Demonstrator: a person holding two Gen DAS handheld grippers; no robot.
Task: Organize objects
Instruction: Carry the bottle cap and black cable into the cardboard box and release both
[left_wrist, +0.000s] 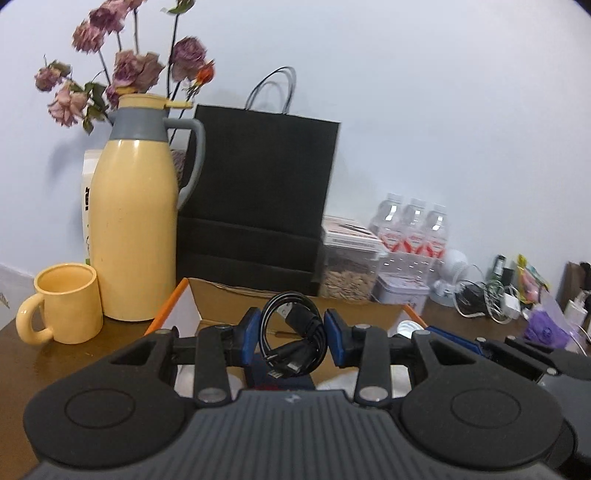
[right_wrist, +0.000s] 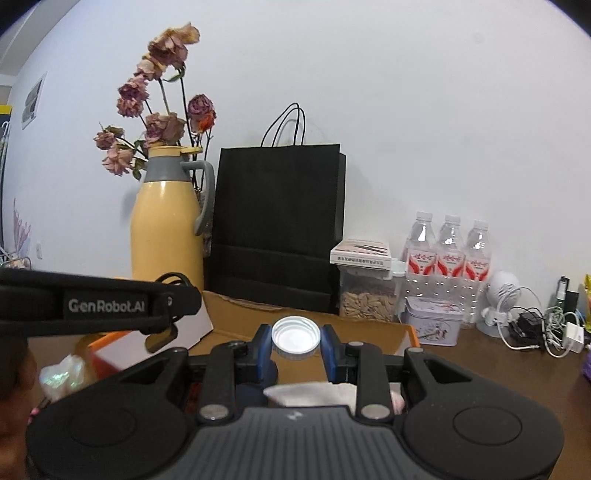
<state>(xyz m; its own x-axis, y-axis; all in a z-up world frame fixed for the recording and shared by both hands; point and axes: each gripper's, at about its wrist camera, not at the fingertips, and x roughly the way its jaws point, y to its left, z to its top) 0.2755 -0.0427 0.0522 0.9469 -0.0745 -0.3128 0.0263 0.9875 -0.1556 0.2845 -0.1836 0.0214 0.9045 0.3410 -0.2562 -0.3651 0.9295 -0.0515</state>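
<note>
My left gripper (left_wrist: 294, 334) is shut on a coiled black USB cable (left_wrist: 295, 341), held in the air above an open cardboard box (left_wrist: 236, 306). In the right wrist view, my right gripper (right_wrist: 295, 341) is shut on a round white lid (right_wrist: 295, 336), its inside facing the camera, also above the box (right_wrist: 243, 325). The left gripper's black body (right_wrist: 96, 308) crosses that view at the left, with the cable's loop just behind it. In the left wrist view the lid (left_wrist: 408, 328) and the right gripper's body (left_wrist: 517, 354) show at the lower right.
Behind the box stand a yellow thermos jug (left_wrist: 135, 229) with dried roses, a yellow mug (left_wrist: 68, 302), a black paper bag (left_wrist: 258, 199), a jar of seeds (left_wrist: 347, 273), three water bottles (right_wrist: 448, 251), a tin (right_wrist: 432, 325), a small white fan (right_wrist: 498, 302) and tangled chargers (right_wrist: 543, 328).
</note>
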